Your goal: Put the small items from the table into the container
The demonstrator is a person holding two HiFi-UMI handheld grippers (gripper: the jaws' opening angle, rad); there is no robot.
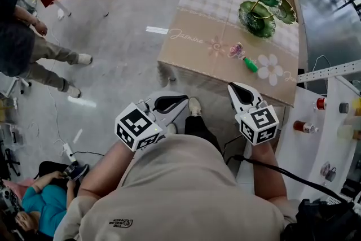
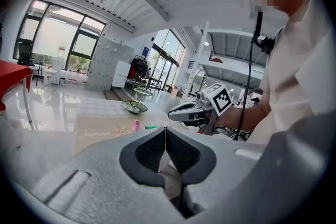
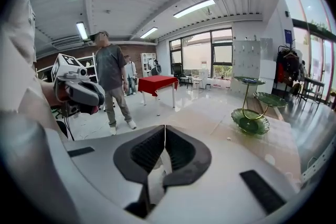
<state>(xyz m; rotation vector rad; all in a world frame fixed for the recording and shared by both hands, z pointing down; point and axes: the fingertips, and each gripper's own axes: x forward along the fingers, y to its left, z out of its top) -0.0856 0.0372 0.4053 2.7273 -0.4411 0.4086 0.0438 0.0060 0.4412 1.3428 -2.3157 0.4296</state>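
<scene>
The low table is covered by a matte beige cloth, checkered at its far end and printed with flowers and a curly script. Two small items lie on it near the front right edge, just beside each other: a pink, roundish one and a long, bright green one. The container stands well apart from them at the far right: a tiered stand of shiny green glass dishes with wavy rims on a thin golden stem.

The left gripper and the right gripper are both in front of the table. Each has its ribbed black pads pressed together, with nothing between them.
</scene>
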